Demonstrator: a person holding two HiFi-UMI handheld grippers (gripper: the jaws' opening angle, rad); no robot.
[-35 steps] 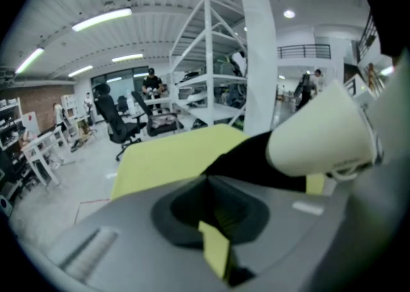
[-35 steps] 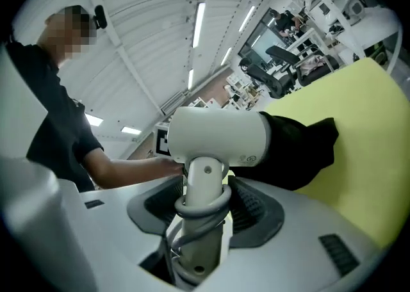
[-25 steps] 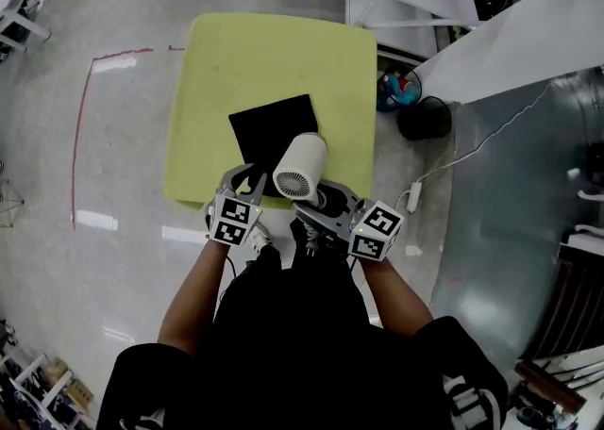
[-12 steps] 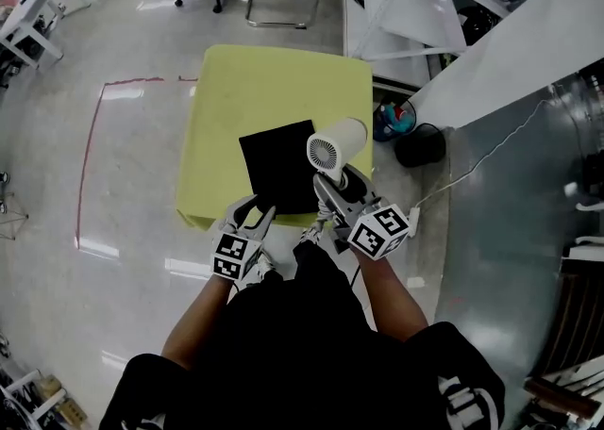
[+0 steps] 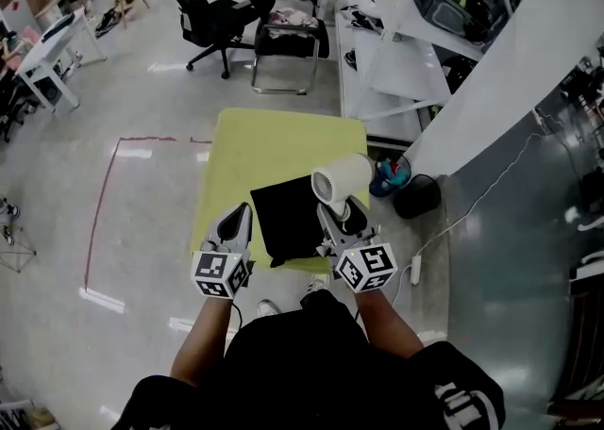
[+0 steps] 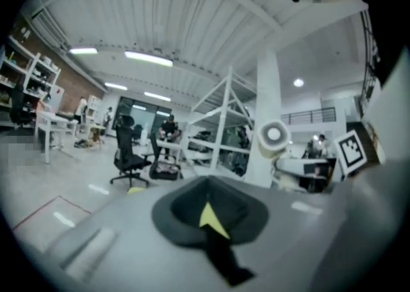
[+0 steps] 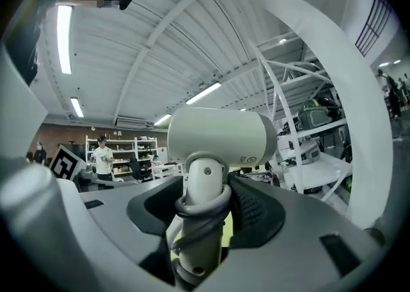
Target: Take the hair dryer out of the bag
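Both grippers have risen. Right gripper (image 5: 338, 219) clamps the dryer (image 5: 342, 178) by its handle, clear of the bag (image 5: 286, 219), at its 2 o'clock. Left gripper (image 5: 235, 219) is closed, empty. Top-heavy, the dryer could pivot and slip, I'd say.

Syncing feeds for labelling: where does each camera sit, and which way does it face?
Head view: on the person's head, facing steeply down on yellow-green table, black bag, forearms.
Left gripper view: on left hand-held gripper, facing level across the room; shut empty jaws show.
Right gripper view: on right hand-held gripper, facing its jaws clamping the white hair dryer.
Shared: the dryer, in all three.
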